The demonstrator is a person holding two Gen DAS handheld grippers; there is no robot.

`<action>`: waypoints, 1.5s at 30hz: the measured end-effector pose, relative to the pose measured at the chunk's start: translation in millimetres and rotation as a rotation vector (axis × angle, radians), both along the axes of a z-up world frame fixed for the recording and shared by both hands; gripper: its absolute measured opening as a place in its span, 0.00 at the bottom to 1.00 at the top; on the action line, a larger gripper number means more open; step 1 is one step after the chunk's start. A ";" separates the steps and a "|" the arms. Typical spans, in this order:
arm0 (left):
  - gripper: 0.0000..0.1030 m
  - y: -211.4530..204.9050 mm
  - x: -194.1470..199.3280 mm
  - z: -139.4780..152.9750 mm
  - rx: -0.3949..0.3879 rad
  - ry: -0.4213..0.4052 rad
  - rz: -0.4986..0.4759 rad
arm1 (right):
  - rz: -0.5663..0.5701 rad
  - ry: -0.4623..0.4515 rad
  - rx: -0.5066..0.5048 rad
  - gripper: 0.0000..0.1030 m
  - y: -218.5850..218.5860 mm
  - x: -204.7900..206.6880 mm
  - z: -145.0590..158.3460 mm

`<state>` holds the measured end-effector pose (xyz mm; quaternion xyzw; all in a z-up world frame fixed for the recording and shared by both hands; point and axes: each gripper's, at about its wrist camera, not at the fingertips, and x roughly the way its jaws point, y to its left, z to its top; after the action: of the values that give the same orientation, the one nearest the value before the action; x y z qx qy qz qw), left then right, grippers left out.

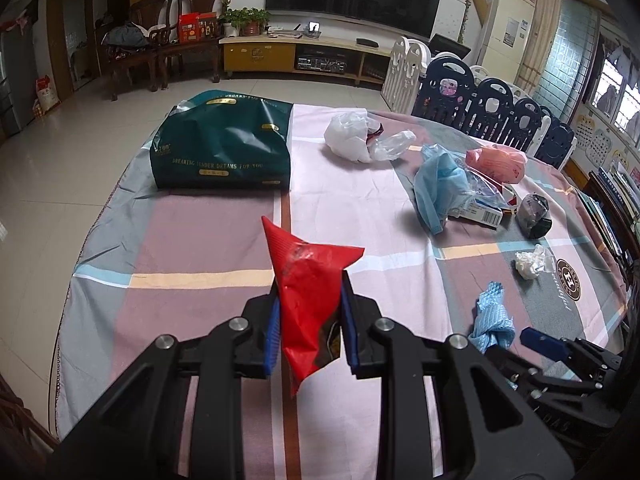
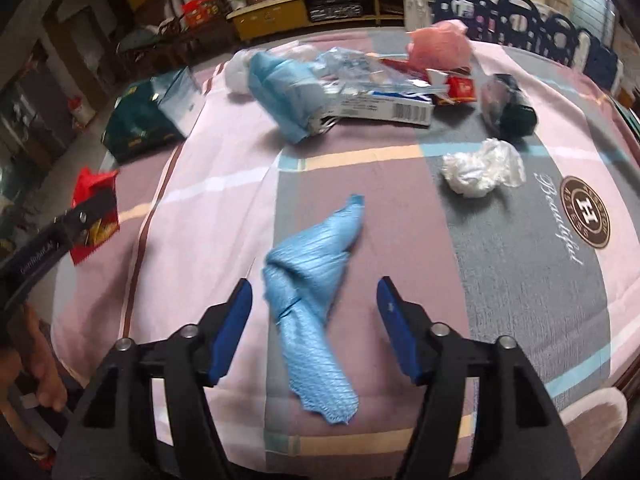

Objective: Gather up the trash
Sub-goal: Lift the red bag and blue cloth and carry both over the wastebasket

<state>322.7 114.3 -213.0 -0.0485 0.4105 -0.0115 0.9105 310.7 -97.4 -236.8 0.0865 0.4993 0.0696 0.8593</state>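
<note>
Nearest, the left gripper (image 1: 308, 320) has its fingers clamped on a red wrapper (image 1: 308, 280), which stands up between the blue pads above the near part of the table (image 1: 180, 248). To its right the right gripper (image 2: 314, 320) hangs with its fingers apart on either side of a twisted blue cloth (image 2: 312, 300); the pads do not touch it, and it lies flat on the checked tablecloth. No earlier view to compare. A little farther and right of the cloth, a crumpled white tissue (image 2: 480, 168) sits near a round brown logo (image 2: 586, 212) printed on the cloth cover. Beyond that, a dark crumpled bag (image 2: 508, 108) at right. Mid-table, a heap: a blue plastic bag (image 1: 436, 184) lying over a white barcoded carton (image 2: 384, 110), with a small red box (image 2: 460, 90) just beside it and a pink bag (image 1: 496, 162) behind. Farther left of the heap, a white plastic bag (image 1: 352, 132) touching a clear one. At the far left edge of the table, a dark green pack (image 1: 220, 144) with gold lettering. Past the table: tiled floor, wooden chairs, a low TV cabinet (image 1: 280, 54), a large dark screen on the wall.
</note>
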 end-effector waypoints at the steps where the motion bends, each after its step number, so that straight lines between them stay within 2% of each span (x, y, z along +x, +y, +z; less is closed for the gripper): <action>1: 0.26 -0.2 0.0 0.2 0.000 0.001 0.001 | -0.013 0.006 0.009 0.62 -3.8 1.7 -0.8; 4: 0.26 0.1 0.3 0.3 0.000 0.001 0.001 | -0.040 0.018 0.015 0.62 -9.7 5.9 -5.4; 8: 0.26 -0.1 0.5 -0.1 0.002 0.002 -0.001 | -0.019 0.021 0.002 0.62 -3.5 11.4 -10.6; 11: 0.26 -0.4 0.1 -1.0 0.004 0.005 -0.002 | 0.012 0.025 -0.013 0.54 7.4 14.8 -15.0; 14: 0.26 0.3 0.5 -2.2 0.006 0.008 0.000 | 0.044 0.024 -0.013 0.39 18.0 16.4 -16.6; 15: 0.26 -0.3 0.8 -2.5 0.006 0.010 0.000 | 0.055 0.020 -0.010 0.31 21.0 15.9 -15.6; 18: 0.26 -0.4 1.0 -1.5 -0.011 0.007 0.002 | 0.061 0.009 -0.038 0.25 25.4 12.4 -9.6; 23: 0.25 1.8 -9.3 10.8 -0.029 -0.021 0.029 | 0.041 -0.038 -0.045 0.24 14.3 -5.5 19.8; 28: 0.25 -0.5 -64.3 26.7 -0.077 -0.034 0.095 | -0.001 -0.094 -0.017 0.24 -17.2 -43.8 54.0; 32: 0.26 -22.9 -107.6 44.7 -0.034 -0.058 0.036 | -0.026 -0.113 -0.021 0.24 -40.0 -79.4 68.5; 37: 0.26 -41.4 -149.3 87.1 -0.015 -0.150 -0.011 | -0.073 -0.145 -0.033 0.24 -70.9 -128.6 90.0; 45: 0.25 -68.7 -181.0 126.4 -0.017 -0.235 -0.084 | -0.172 -0.187 -0.065 0.24 -118.5 -178.9 117.8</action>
<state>141.8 45.5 -86.6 -0.0374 0.3024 -0.0586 0.9506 131.8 -215.8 -119.0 0.0943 0.4096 -0.0129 0.9073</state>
